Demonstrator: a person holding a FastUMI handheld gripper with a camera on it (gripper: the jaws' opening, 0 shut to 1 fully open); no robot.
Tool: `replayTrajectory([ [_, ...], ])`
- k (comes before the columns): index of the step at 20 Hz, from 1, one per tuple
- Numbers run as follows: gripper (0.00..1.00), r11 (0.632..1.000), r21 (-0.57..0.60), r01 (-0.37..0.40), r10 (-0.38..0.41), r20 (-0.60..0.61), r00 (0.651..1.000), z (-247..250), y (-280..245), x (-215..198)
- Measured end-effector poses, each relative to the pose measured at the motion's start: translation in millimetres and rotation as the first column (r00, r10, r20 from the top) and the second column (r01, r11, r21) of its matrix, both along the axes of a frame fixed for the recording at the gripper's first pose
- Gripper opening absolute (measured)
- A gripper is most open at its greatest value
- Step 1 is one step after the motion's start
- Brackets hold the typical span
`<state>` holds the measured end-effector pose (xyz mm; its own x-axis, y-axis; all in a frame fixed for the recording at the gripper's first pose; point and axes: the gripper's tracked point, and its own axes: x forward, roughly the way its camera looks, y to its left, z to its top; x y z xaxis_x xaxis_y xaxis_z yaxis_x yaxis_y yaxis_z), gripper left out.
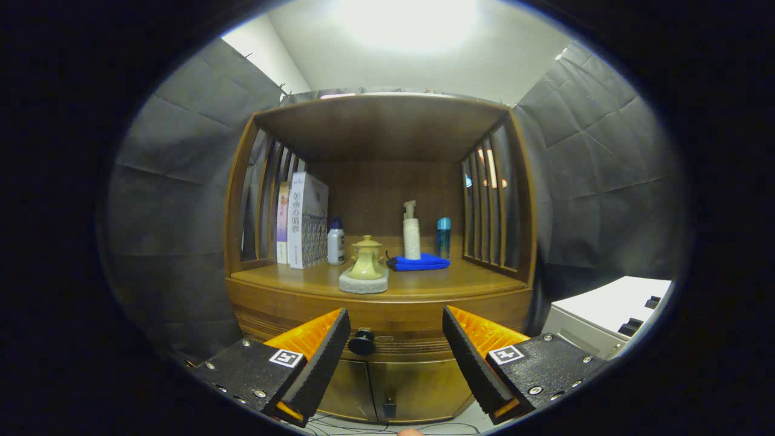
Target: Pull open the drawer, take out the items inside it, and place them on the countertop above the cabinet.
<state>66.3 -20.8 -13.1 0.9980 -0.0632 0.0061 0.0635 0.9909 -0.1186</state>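
Note:
A wooden cabinet stands ahead with a closed drawer (387, 339) under its countertop (436, 280). The drawer's dark round knob (362, 342) sits just beyond my fingertips, nearer the left finger than the right. My gripper (396, 320) is open, its two fingers spread wide, with nothing between them. What lies inside the drawer is hidden.
On the countertop stand a yellow-green pot on a pale round base (365, 266), a folded blue cloth (419, 262), a white pump bottle (411, 233), a small blue bottle (444, 236), a white bottle (335, 242) and upright boxes (306, 221). Slatted side panels flank the shelf. A white unit (605, 315) stands at right.

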Motion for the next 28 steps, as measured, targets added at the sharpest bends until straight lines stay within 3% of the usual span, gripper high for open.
replayTrajectory([
  [9,0.95,0.999,0.023,0.048,-0.050,0.072,0.996,58,-39,-76],
  [28,0.95,0.999,0.048,0.021,-0.024,0.072,0.997,61,-28,-80],
])
